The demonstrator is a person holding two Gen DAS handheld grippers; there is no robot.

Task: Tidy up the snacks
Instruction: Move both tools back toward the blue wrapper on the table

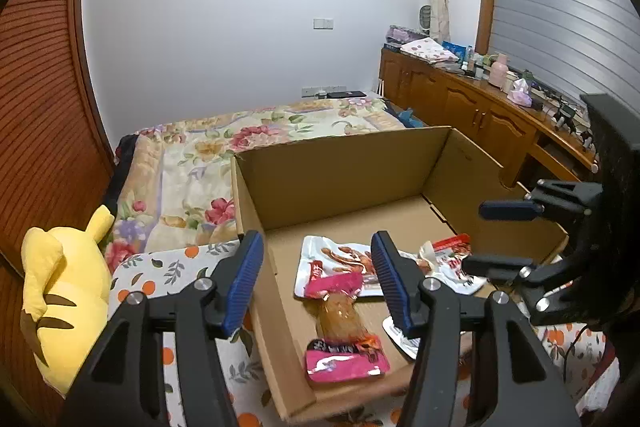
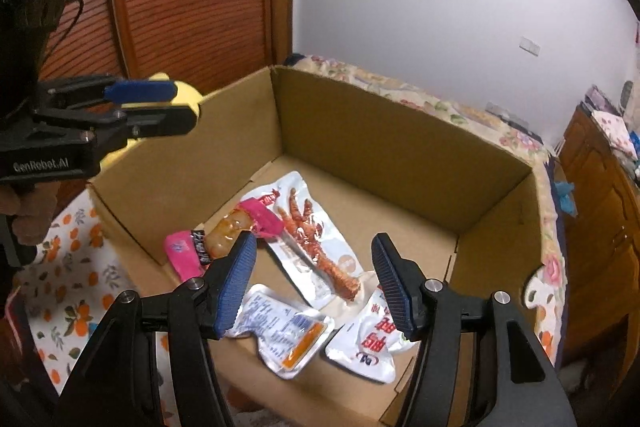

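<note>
Brown corrugated cardboard box holds glossy, crinkled plastic snack pouches. Left claw and right claw, ribbed blue pads, both released, empty.

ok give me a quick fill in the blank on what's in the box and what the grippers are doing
The snack packets lie inside a cardboard ____.
The pink-ended packet partly overlaps the chicken-feet ____.
Both the left gripper and the right gripper hold ____.
The plush toy outside the box is ____ in colour.

Missing words: box; packet; nothing; yellow
</note>
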